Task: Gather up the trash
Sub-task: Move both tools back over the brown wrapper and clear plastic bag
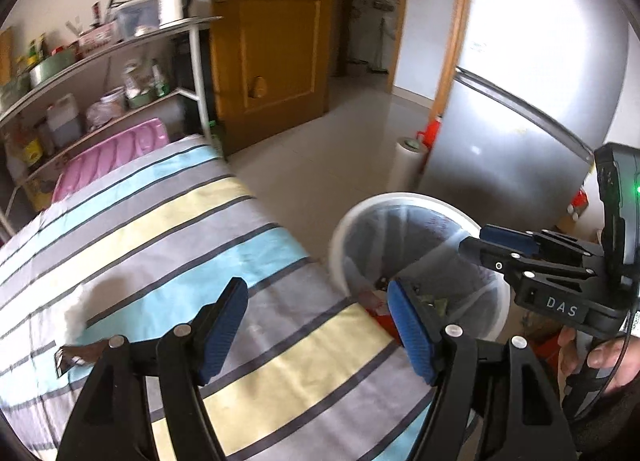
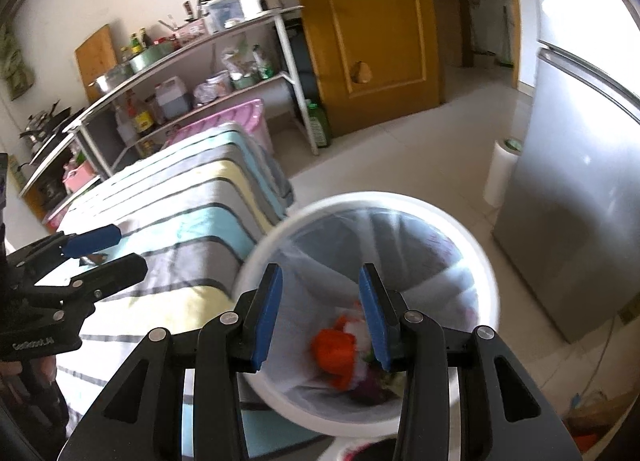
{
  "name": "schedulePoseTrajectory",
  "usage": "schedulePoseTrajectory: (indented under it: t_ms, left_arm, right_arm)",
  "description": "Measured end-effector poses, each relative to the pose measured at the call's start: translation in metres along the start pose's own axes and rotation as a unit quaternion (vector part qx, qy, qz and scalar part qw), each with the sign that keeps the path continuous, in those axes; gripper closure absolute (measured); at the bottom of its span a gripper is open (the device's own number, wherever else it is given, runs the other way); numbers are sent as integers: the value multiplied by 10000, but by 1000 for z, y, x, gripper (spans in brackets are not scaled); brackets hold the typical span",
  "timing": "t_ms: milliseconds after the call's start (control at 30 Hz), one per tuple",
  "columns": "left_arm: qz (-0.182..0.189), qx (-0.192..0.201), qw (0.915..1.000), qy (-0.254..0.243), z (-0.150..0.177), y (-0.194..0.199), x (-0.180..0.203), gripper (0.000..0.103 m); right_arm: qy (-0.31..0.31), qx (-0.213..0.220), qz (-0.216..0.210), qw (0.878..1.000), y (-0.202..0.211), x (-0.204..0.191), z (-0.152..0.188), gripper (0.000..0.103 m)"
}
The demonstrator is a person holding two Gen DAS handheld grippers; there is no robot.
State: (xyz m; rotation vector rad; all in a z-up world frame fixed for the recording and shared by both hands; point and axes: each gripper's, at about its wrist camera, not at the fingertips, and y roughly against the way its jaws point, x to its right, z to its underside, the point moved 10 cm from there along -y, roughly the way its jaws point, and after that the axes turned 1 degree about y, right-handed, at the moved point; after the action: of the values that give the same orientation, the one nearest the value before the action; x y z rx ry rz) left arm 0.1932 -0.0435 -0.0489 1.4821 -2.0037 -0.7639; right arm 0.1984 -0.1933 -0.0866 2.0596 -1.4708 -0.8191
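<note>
A white bin (image 1: 340, 237) with a clear liner stands on the floor at the corner of the striped table (image 1: 168, 221). Orange trash (image 2: 336, 353) lies at the bin's (image 2: 490, 281) bottom among other scraps. My right gripper (image 2: 320, 313) hangs over the bin mouth, open, with nothing between its blue pads. My left gripper (image 1: 316, 325) is open and empty above the table's edge, beside the bin. A white crumpled tissue (image 1: 76, 313) and a dark wrapper (image 1: 74, 357) lie on the cloth to its left. The right gripper (image 1: 476, 240) also shows in the left wrist view, held by a hand (image 1: 600, 357).
A metal shelf (image 2: 192, 49) crowded with pots, bottles and jars runs along the wall behind the table, with a pink crate (image 1: 112, 157) beneath it. A brown door (image 1: 272, 41) stands open. A silver fridge (image 2: 576, 221) and a paper roll (image 2: 500, 173) flank the bin.
</note>
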Motion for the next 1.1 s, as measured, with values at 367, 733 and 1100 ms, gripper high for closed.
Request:
schedulePoseTrajectory:
  t_ms: [367,733,1100]
  left_arm:
    - [-546,204,9969,536,13,31,-78,28]
    - [-1061,366,9858,1247,37,65,-174,27]
    - [-1347,193,9742,1801,67,70,-250,26]
  right_arm:
    - [556,28,-506,9972,-15,-80,-11,62]
    - [1225,-182,-1178,9853,-44,-169,-10,62]
    - [2084,-753,-2011,9542,-86,-259,5,62]
